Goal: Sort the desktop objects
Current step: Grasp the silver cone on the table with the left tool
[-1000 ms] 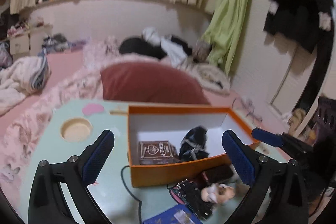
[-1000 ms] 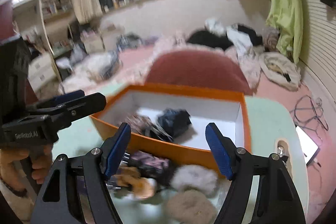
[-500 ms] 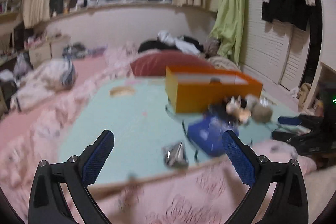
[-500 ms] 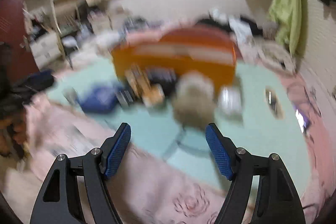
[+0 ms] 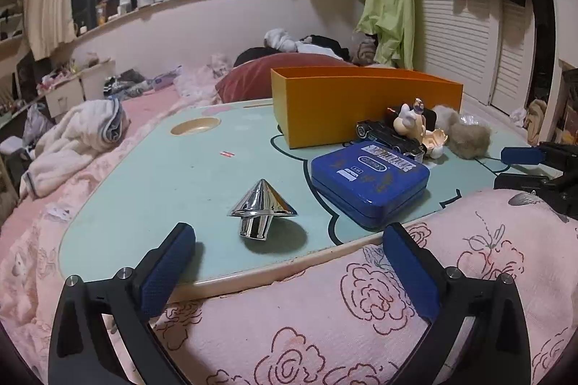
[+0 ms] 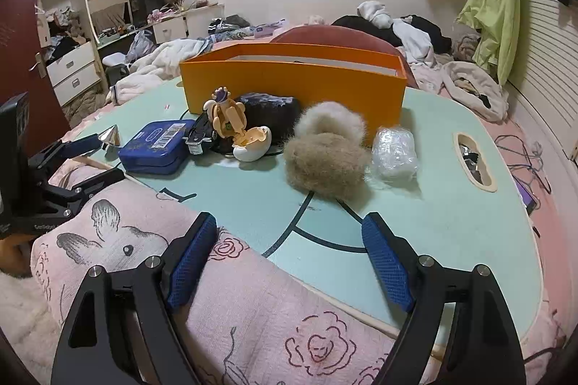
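Two grippers at table (image 5: 151, 175) near edge: left gripper (image 5: 289, 262) spread, empty, chrome cone (image 5: 263, 210) just beyond; right gripper (image 6: 289, 258) opening, empty; orange box (image 6: 292, 81) toward far edge.

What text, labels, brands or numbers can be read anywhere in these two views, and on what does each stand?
"GenRobot": white print on the body of the left claw, cut off after that.
Blue tin: lid lettering and barcode label, too blurred to read.
No other writing shows.
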The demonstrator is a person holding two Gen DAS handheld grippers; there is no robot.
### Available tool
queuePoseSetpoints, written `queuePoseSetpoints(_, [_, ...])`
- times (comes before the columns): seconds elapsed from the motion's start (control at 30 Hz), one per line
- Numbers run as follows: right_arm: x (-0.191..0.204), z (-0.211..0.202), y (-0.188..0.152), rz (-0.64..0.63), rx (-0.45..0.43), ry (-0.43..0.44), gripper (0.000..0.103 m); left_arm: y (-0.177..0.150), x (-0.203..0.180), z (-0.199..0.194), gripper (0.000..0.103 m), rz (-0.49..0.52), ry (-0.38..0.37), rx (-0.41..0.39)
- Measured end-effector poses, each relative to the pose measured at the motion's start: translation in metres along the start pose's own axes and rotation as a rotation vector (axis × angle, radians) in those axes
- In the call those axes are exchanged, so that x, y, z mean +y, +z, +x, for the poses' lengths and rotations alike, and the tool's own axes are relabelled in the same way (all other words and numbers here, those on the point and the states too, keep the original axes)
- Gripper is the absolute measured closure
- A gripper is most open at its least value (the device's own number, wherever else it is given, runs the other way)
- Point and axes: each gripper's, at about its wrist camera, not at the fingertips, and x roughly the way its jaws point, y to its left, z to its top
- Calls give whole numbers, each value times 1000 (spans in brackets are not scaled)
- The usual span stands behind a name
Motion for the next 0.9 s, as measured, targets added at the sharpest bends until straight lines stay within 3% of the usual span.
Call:
queuePoseSetpoints(0.33, [0, -6, -4, 0, -3, 2, 20, 7, 15, -7, 5, -68, -21, -44])
queuePoseSetpoints(0.43, [0, -6, -4, 0, -3, 1, 20, 11, 20, -3, 17, -91, -37, -30])
queuePoseSetpoints(0.47, [0, -6, -4, 0, -3, 2, 20, 12, 21, -1, 24, -96, -45, -22])
queuePoseSetpoints(0.53, [0, -6, -5, 0, -3, 2, 20, 13, 22, 5, 49, -101, -63, 3])
queuePoseSetpoints(0.57, [0, -6, -5, 0, -4, 2, 20, 13, 22, 6, 71, -100, -76, 12])
queuePoseSetpoints(0.63, [-1, -10, -6, 8, -12, 8, 20, 11, 18, 5, 73, -82, -93, -6])
queuePoseSetpoints(0.8, [-22, -22, -11, 129, -61, 54, 20, 5, -4, -4, 73, 21, -56, -59])
queuePoseSetpoints(0.9, [-35, -25, -9, 204, -78, 23, 20, 4, -9, -4, 73, 42, -32, -61])
